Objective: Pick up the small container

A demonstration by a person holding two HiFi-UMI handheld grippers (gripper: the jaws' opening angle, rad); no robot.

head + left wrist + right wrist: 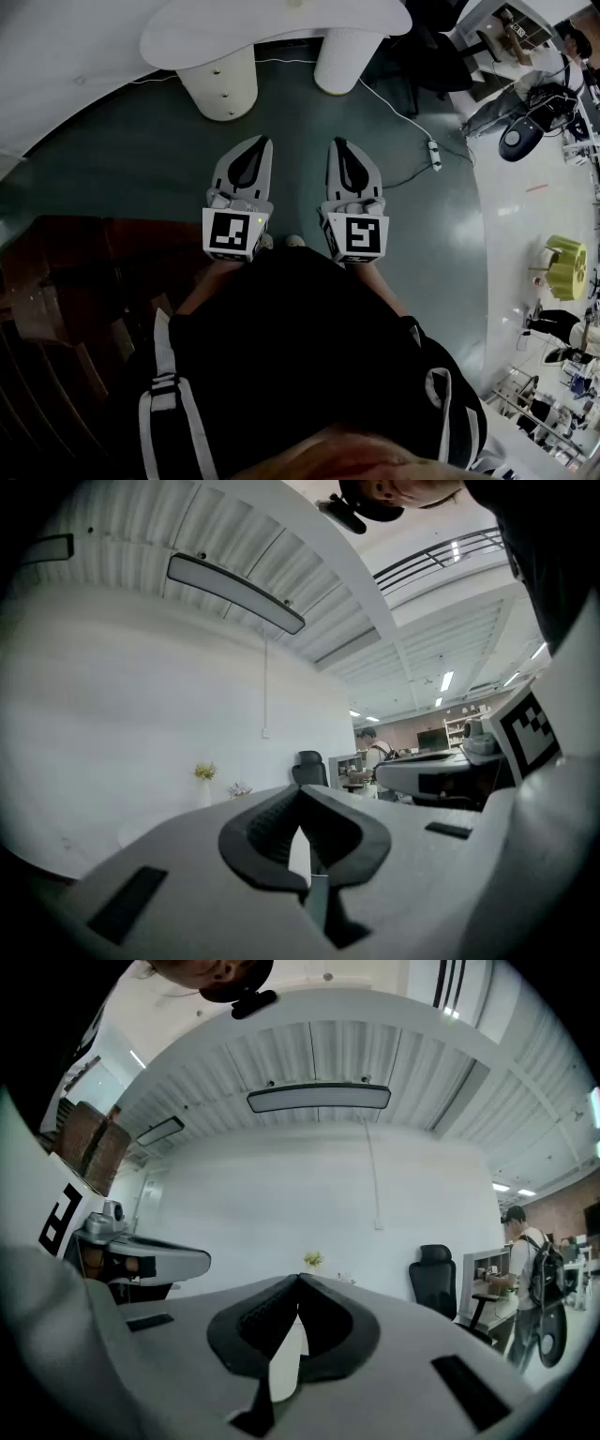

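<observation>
Both the left gripper (pixel 263 142) and right gripper (pixel 337 143) were closed and empty; I judged I should first find the unseen small container.

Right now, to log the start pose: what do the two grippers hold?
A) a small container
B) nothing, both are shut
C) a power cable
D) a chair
B: the left gripper and right gripper each show tips together with nothing between them.
</observation>
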